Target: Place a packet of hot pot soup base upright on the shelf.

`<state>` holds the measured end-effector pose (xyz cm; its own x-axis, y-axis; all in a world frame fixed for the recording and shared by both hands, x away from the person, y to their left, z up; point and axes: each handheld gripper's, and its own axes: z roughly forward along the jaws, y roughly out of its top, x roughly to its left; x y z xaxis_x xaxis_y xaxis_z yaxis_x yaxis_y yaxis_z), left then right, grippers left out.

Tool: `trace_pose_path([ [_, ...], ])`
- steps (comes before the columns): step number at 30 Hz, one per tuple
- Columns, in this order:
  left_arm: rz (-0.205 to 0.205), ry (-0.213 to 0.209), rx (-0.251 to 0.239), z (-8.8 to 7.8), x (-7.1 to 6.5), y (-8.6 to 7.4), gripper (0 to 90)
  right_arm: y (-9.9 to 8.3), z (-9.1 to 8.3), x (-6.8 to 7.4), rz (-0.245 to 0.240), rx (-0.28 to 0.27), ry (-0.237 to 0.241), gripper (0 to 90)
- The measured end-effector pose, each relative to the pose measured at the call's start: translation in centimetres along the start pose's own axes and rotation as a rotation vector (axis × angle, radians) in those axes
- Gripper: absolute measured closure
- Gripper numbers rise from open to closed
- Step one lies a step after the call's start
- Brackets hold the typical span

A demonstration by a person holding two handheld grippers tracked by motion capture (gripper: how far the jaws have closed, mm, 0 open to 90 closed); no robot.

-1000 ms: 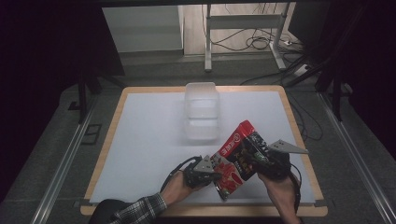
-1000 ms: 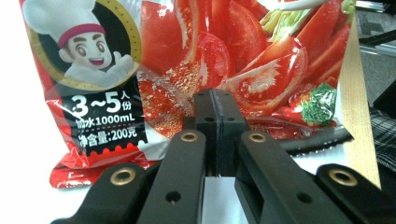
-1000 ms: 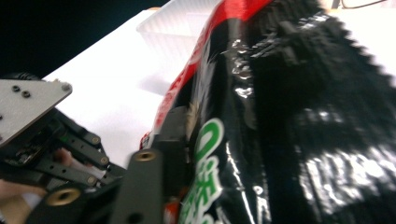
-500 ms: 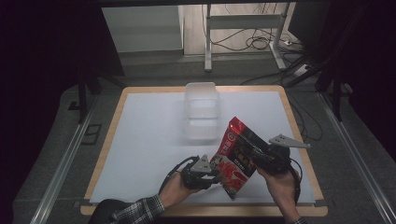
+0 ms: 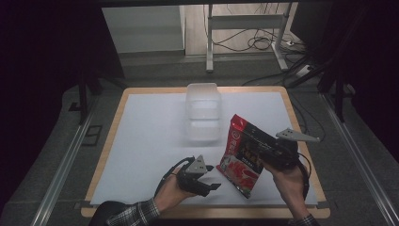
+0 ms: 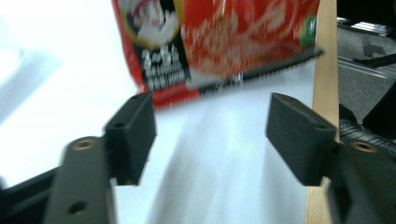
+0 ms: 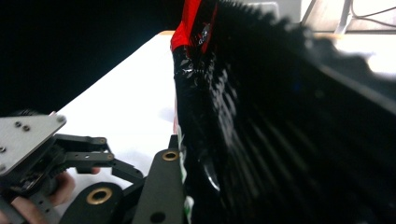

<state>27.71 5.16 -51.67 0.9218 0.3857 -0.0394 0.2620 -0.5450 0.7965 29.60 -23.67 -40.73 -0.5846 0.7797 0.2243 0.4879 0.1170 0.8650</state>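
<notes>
Packet (image 5: 244, 153) held tilted above counter (image 5: 141, 141), just right of and nearer than tub (image 5: 203, 113). Right tongs (image 5: 263, 149) clenched on packet edge. Left tongs (image 5: 207, 185) released, empty, near packet's low corner. Step, judged: carrying packet. Next likely: lower into tub.

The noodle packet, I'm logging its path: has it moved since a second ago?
Yes. The noodle packet has tipped upright, its top edge nearer the clear container.
</notes>
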Motion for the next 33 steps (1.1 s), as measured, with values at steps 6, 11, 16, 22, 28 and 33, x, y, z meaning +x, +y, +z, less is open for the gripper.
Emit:
trace_pose_path([
  [6,-0.011,0.018,0.004,-0.7,-0.3,-0.7,15.3,1.5,-0.5,-0.9,-0.017,-0.020,-0.041,75.9],
  [11,0.006,0.037,0.035,-1.6,-0.4,-1.2,8.3,2.8,-0.3,-1.7,-0.029,-0.032,-0.059,75.9],
  [16,-0.013,0.043,0.035,-2.0,-0.5,-1.7,4.8,3.9,0.0,-2.5,-0.025,-0.050,-0.067,76.0],
  [22,-0.002,0.067,0.055,-2.3,-0.6,-2.1,2.3,5.3,0.8,-3.2,-0.029,-0.063,-0.071,76.0],
  [28,-0.024,0.071,0.050,-2.5,-0.5,-2.4,0.7,6.7,1.8,-3.8,-0.045,-0.067,-0.077,76.0],
  [33,-0.028,0.077,0.051,-2.7,-0.4,-2.8,0.0,7.6,2.5,-4.1,-0.056,-0.074,-0.079,76.0],
])
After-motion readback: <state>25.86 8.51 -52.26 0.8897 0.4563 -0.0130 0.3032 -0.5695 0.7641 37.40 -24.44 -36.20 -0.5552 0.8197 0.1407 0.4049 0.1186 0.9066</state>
